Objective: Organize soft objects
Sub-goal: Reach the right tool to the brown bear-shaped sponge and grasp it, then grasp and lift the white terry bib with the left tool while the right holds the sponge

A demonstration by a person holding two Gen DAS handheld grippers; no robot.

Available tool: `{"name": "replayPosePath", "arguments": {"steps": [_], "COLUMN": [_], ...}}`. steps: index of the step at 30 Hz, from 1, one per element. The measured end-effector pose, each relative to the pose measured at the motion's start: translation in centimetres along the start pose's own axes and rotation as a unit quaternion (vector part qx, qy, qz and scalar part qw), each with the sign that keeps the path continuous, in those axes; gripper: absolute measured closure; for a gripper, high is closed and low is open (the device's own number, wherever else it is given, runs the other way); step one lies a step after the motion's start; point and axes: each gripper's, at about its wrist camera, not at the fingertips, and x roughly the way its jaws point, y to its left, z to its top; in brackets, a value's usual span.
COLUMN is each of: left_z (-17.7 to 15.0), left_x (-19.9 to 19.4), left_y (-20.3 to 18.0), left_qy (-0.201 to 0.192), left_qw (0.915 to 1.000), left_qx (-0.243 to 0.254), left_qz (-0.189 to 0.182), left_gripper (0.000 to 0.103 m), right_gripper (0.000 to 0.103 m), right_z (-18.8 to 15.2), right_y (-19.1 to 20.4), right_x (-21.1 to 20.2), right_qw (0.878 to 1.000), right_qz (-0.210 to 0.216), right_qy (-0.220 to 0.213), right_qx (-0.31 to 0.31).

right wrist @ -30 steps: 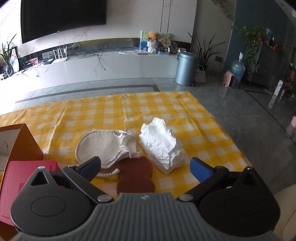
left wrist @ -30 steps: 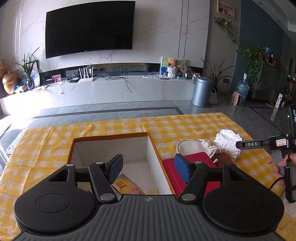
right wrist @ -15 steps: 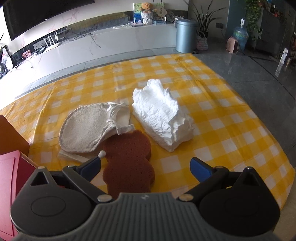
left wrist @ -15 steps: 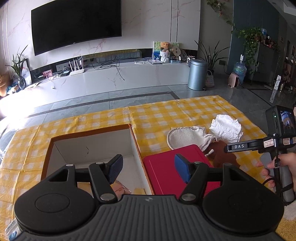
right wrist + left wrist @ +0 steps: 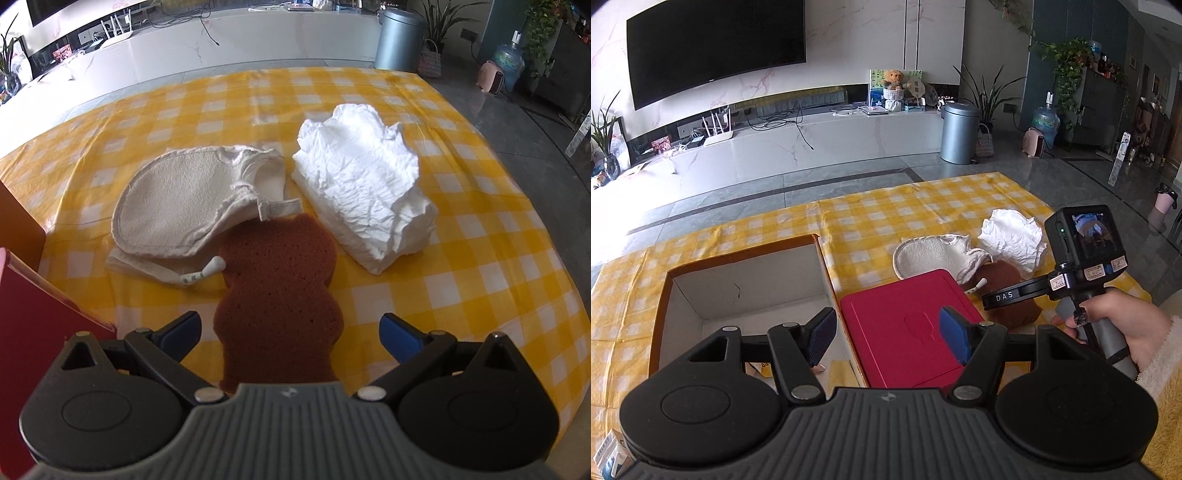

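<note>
I see the yellow checked cloth (image 5: pixel 480 258) under everything. In my left view the open box (image 5: pixel 746 280) lies at 9 o'clock and the red lid (image 5: pixel 905 325) just beside it. The white wad (image 5: pixel 365 192) is at 1 o'clock of the brown sponge (image 5: pixel 277 295), and the beige mitt (image 5: pixel 177 206) at 11 o'clock, its strap touching the sponge. My right gripper (image 5: pixel 290 334) has its jaws wide apart, one on each side of the sponge. My left gripper (image 5: pixel 886 332) is also spread, holding nothing, above box and lid.
</note>
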Motion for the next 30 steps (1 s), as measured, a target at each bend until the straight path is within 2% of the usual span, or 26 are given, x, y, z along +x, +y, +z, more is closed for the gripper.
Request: {"name": "replayPosePath", "arguments": {"steps": [3, 5, 7, 14, 22, 26, 30], "left_z": [0.0, 0.0, 0.1, 0.8, 2.8, 3.8, 4.8], "left_x": [-0.2, -0.3, -0.3, -0.6, 1.4, 3.4, 6.5], "left_y": [-0.3, -0.6, -0.9, -1.7, -3.0, -4.3, -6.1], "left_qy": [0.001, 0.001, 0.002, 0.000, 0.004, 0.007, 0.039], "left_qw": [1.0000, 0.9999, 1.0000, 0.9999, 0.9997, 0.9992, 0.9971], "left_qx": [0.008, 0.010, 0.007, 0.005, -0.001, 0.019, 0.045], "left_qz": [0.003, 0.004, 0.003, -0.009, -0.023, -0.036, -0.048], "left_gripper": [0.027, 0.027, 0.027, 0.027, 0.027, 0.026, 0.026], "right_gripper": [0.003, 0.012, 0.027, 0.031, 0.030, 0.031, 0.031], "right_z": [0.0, 0.0, -0.1, -0.8, -1.7, -1.7, -1.6], "right_y": [-0.1, 0.1, 0.3, -0.6, -1.2, -2.3, -4.3], "right_x": [0.8, 0.9, 1.2, -0.1, -7.1, -8.5, -8.9], "right_qw": [1.000, 1.000, 1.000, 0.999, 0.994, 0.990, 0.987], "right_qz": [0.015, 0.021, 0.011, 0.036, 0.075, 0.086, 0.077], "right_qy": [0.007, 0.006, 0.013, 0.003, -0.084, -0.112, -0.126], "right_qx": [0.009, 0.005, -0.005, 0.008, 0.006, 0.024, 0.057]}}
